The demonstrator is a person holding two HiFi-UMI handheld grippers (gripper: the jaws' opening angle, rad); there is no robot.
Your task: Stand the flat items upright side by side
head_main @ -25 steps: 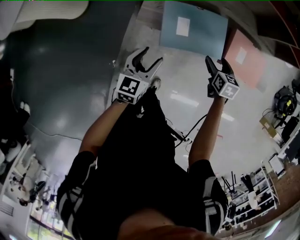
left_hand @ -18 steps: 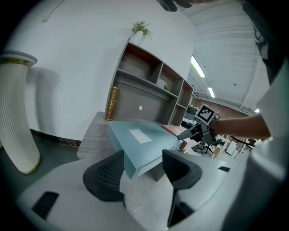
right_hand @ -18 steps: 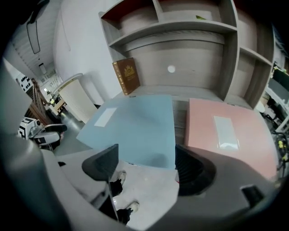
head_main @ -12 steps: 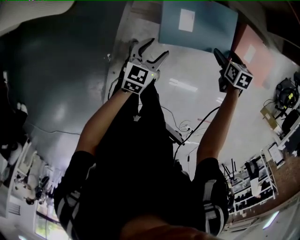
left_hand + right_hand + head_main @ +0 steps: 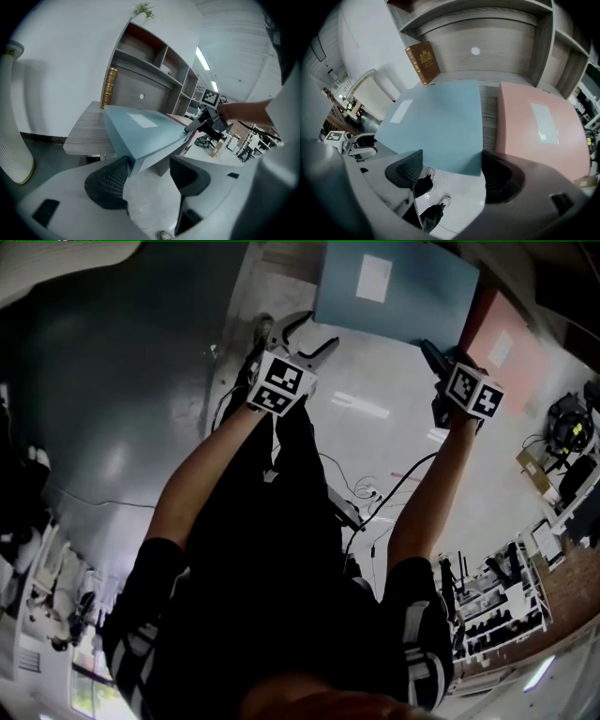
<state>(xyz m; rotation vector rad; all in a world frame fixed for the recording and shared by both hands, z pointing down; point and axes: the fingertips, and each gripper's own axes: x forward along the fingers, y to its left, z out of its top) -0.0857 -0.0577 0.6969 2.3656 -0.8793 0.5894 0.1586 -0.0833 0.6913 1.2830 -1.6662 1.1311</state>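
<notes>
A flat blue item (image 5: pixel 394 287) lies on a wooden table (image 5: pixel 84 131), its near corner jutting over the edge. Beside it on the right lies a flat pink item (image 5: pixel 539 126). My left gripper (image 5: pixel 150 164) is at the blue item's (image 5: pixel 140 131) near left corner. Its jaws have just been opening; the corner sits in the gap, with the pads off it. My right gripper (image 5: pixel 450 168) hangs open over the blue item's (image 5: pixel 436 117) near edge, close to its right corner. In the head view the left gripper (image 5: pixel 314 329) and right gripper (image 5: pixel 427 348) flank that item.
A brown book with gold print (image 5: pixel 423 61) leans against the shelf unit (image 5: pixel 154 56) behind the table. A white rounded object (image 5: pixel 11 131) stands on the floor at the left. Cables (image 5: pixel 366 493) and the person's legs are below the grippers.
Both grippers have come in toward the blue item's near edge and sunk lower. The left gripper's jaws have spread wider.
</notes>
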